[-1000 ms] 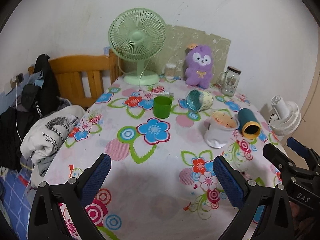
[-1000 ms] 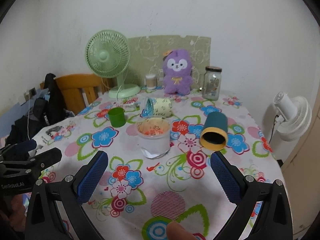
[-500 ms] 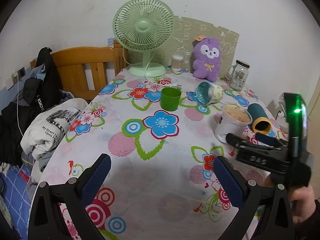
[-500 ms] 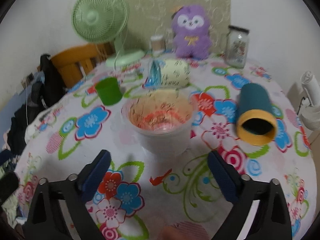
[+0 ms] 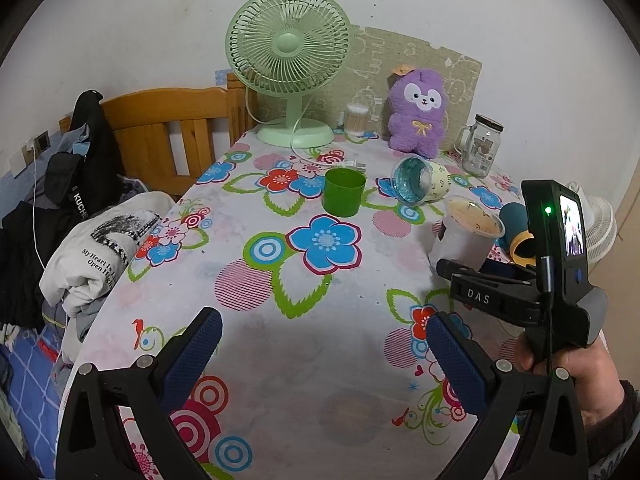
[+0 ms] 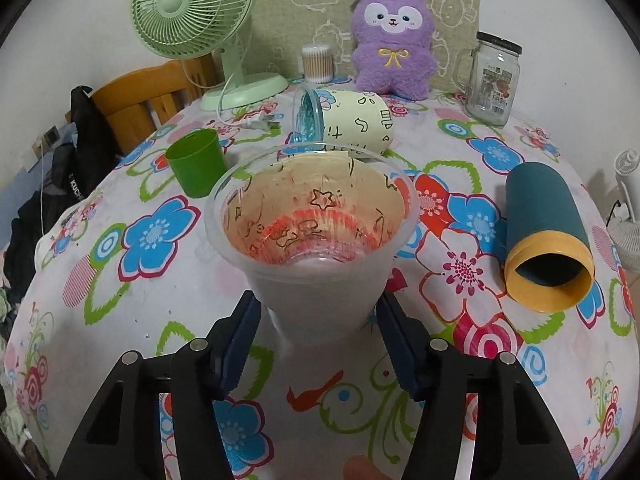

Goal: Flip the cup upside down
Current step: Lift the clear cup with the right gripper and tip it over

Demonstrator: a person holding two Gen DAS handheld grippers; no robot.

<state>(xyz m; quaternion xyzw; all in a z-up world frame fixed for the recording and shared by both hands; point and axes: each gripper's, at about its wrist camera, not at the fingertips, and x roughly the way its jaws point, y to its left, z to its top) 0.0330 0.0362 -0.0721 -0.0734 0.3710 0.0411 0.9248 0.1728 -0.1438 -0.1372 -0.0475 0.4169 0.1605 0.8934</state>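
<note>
A clear plastic cup [image 6: 312, 248] with a printed paper lining stands upright on the floral tablecloth [image 6: 120, 280]. My right gripper [image 6: 318, 320] has its blue pads on both sides of the cup's lower wall and appears closed on it. The cup also shows in the left wrist view [image 5: 468, 236], with the right gripper [image 5: 492, 280] at its base. My left gripper [image 5: 320, 348] is open and empty above the near part of the table. A green cup [image 5: 344, 192] stands upright further back.
A cream cup [image 6: 348, 124] and a teal tube with a yellow rim [image 6: 544, 248] lie on their sides. A green fan [image 5: 288, 64], a purple plush [image 5: 418, 112], a cotton-swab tub [image 6: 317, 64] and a glass jar [image 5: 480, 144] stand at the back. A wooden chair [image 5: 160, 136] and clothes [image 5: 100, 248] are on the left.
My right gripper has moved forward to the clear cup and closed its fingers around the cup's lower part. My left gripper has stayed open and moved only slightly.
</note>
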